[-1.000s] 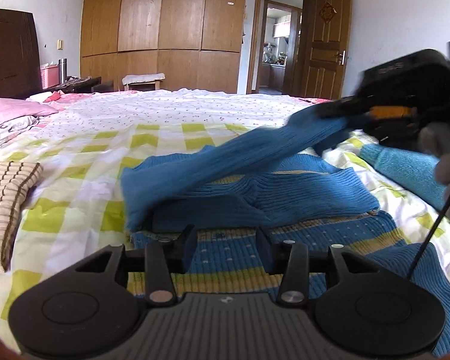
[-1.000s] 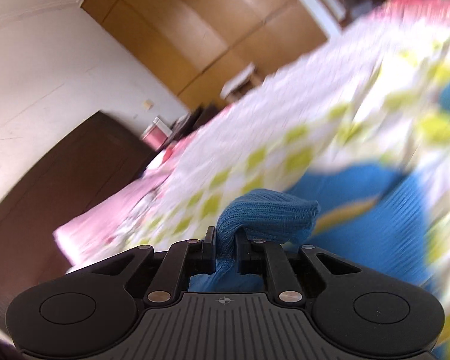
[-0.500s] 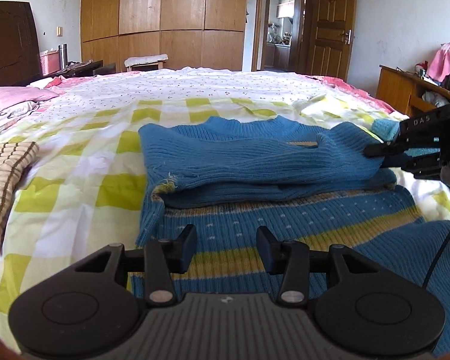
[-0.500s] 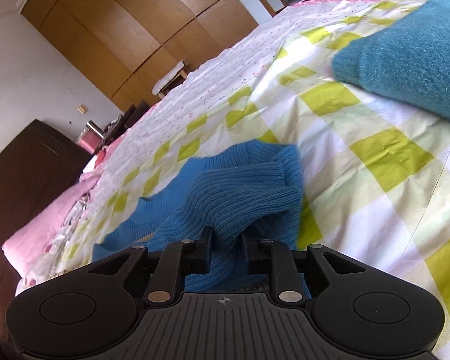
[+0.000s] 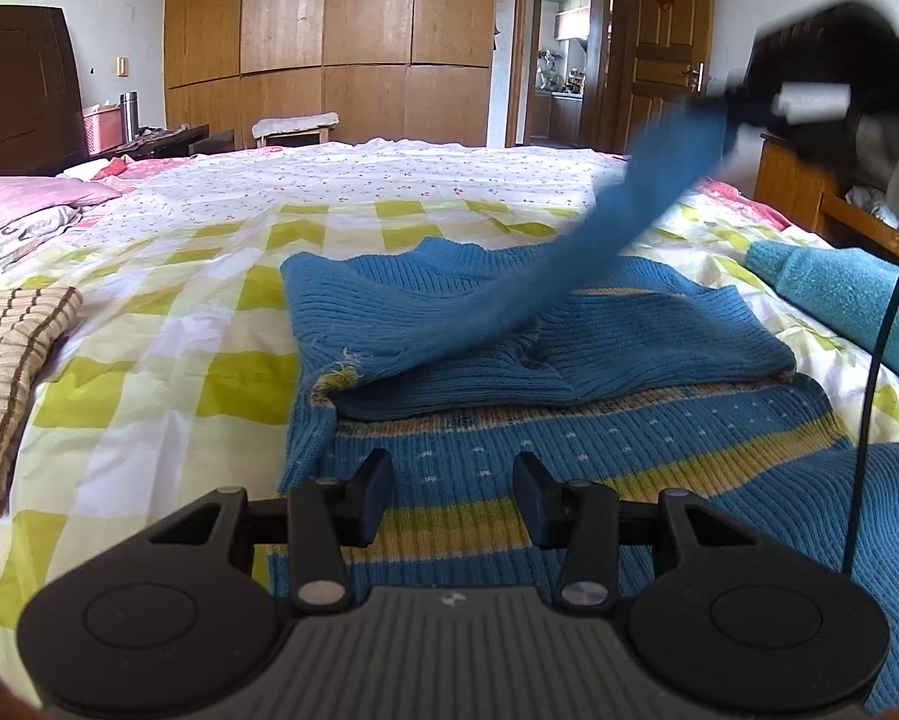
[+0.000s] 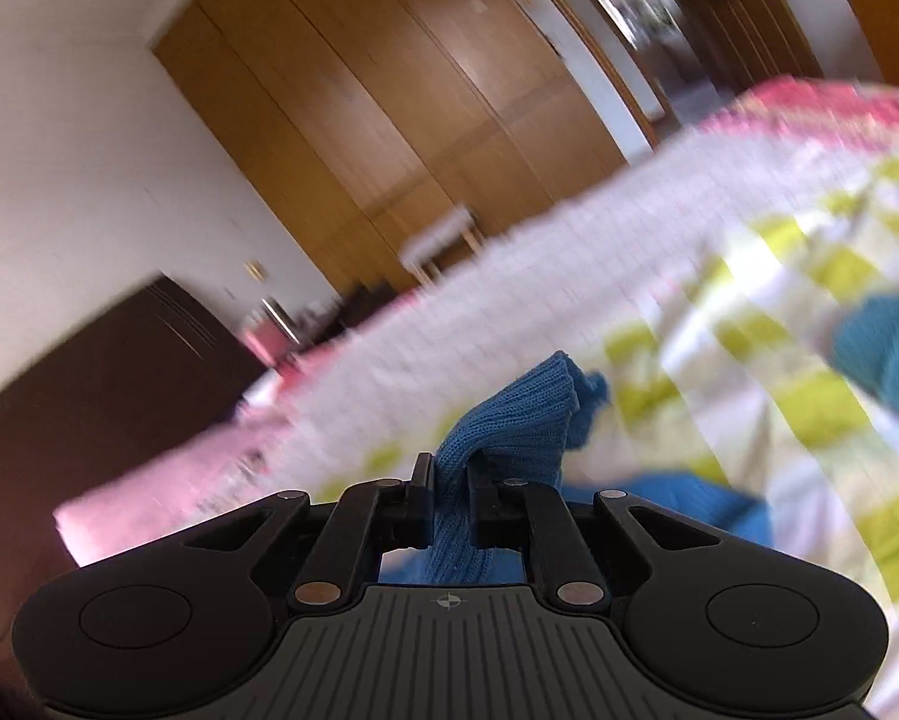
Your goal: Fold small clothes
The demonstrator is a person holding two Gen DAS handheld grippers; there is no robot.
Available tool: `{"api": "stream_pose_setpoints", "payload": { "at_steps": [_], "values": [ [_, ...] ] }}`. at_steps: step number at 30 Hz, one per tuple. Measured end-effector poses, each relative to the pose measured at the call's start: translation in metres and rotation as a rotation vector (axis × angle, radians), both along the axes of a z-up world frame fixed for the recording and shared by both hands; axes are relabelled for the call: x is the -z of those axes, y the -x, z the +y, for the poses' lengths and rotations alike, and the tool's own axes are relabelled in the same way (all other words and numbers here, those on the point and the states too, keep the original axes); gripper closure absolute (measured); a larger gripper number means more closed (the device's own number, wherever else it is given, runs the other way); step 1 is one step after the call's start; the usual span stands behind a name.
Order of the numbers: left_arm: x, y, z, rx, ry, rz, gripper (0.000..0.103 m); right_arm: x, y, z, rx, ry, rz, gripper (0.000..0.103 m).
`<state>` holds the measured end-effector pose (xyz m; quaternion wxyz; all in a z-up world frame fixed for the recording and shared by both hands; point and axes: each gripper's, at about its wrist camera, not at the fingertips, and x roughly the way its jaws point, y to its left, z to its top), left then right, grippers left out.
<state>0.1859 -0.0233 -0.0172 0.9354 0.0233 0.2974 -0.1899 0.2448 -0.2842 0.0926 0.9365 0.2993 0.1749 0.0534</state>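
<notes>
A blue knit sweater (image 5: 599,354) with yellow stripes lies flat on the chequered bedsheet (image 5: 179,330). One sleeve (image 5: 575,276) rises off it in a blurred slant toward the upper right. There my right gripper (image 5: 731,108) holds the cuff in the air. In the right wrist view the right gripper (image 6: 449,480) has its jaws closing, with the pads pressed on the blue cuff (image 6: 521,414), which sticks out past the fingertips. My left gripper (image 5: 452,480) hovers open over the striped hem with nothing between its fingers.
A folded brown striped cloth (image 5: 5,360) lies at the bed's left edge. A teal fleece item (image 5: 845,294) lies at the right. Pink pillows (image 5: 35,195) are at the far left and a wooden cabinet (image 5: 797,186) stands beside the bed. A black cable (image 5: 881,360) hangs at the right.
Half a second ago the sleeve lay across the sweater with the right gripper low at its right edge. Now the right gripper has risen up and right, pulling the sleeve taut. The left gripper stayed put.
</notes>
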Motion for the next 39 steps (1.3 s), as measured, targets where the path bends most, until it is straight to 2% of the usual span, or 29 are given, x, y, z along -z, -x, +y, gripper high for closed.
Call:
{"api": "stream_pose_setpoints", "payload": {
  "at_steps": [1, 3, 4, 6, 7, 8, 10, 11, 15, 21, 23, 25, 27, 32, 39],
  "values": [
    [0.0, 0.0, 0.001, -0.001, 0.002, 0.001, 0.053, -0.002, 0.007, 0.0, 0.012, 0.003, -0.028, 0.092],
    [0.0, 0.0, 0.001, -0.002, 0.002, 0.004, 0.053, 0.013, 0.016, -0.004, 0.068, 0.021, 0.005, 0.092],
    [0.0, 0.0, 0.002, -0.004, 0.002, 0.005, 0.053, 0.028, 0.015, -0.007, 0.094, 0.044, 0.062, 0.089],
    [0.0, 0.0, 0.002, -0.007, -0.001, 0.006, 0.053, 0.067, 0.004, -0.016, 0.139, 0.089, 0.264, 0.089],
    [0.0, 0.0, 0.001, -0.008, -0.005, 0.004, 0.053, 0.084, 0.001, -0.023, 0.151, 0.07, 0.349, 0.089],
    [0.0, 0.001, 0.002, -0.012, -0.011, -0.002, 0.053, 0.095, 0.002, -0.03, 0.158, 0.026, 0.387, 0.089],
    [-0.001, 0.0, 0.003, -0.023, -0.024, -0.014, 0.053, 0.106, 0.011, -0.038, 0.157, -0.059, 0.384, 0.089],
    [0.0, -0.001, 0.003, -0.033, -0.029, -0.015, 0.053, 0.105, 0.013, -0.04, 0.159, -0.061, 0.37, 0.089],
    [-0.004, -0.008, 0.004, -0.076, -0.048, -0.031, 0.053, 0.094, 0.014, -0.035, 0.139, 0.016, 0.335, 0.086],
    [-0.021, -0.026, -0.01, -0.079, -0.068, -0.108, 0.053, 0.096, 0.022, -0.039, 0.156, 0.022, 0.316, 0.084],
    [-0.024, -0.037, -0.018, -0.071, -0.082, -0.123, 0.053, 0.097, 0.026, -0.042, 0.16, 0.036, 0.31, 0.079],
    [-0.023, -0.05, -0.025, -0.069, -0.092, -0.107, 0.052, 0.096, 0.028, -0.046, 0.175, 0.051, 0.305, 0.074],
    [-0.016, -0.065, -0.027, -0.089, -0.104, -0.069, 0.051, 0.096, 0.029, -0.053, 0.18, 0.044, 0.301, 0.073],
    [-0.001, -0.081, -0.022, -0.176, -0.219, -0.06, 0.049, 0.1, 0.03, -0.057, 0.145, 0.036, 0.304, 0.072],
    [0.002, -0.089, -0.001, -0.241, -0.199, 0.0, 0.045, 0.105, 0.023, -0.049, 0.111, 0.117, 0.344, 0.072]
  ]
}}
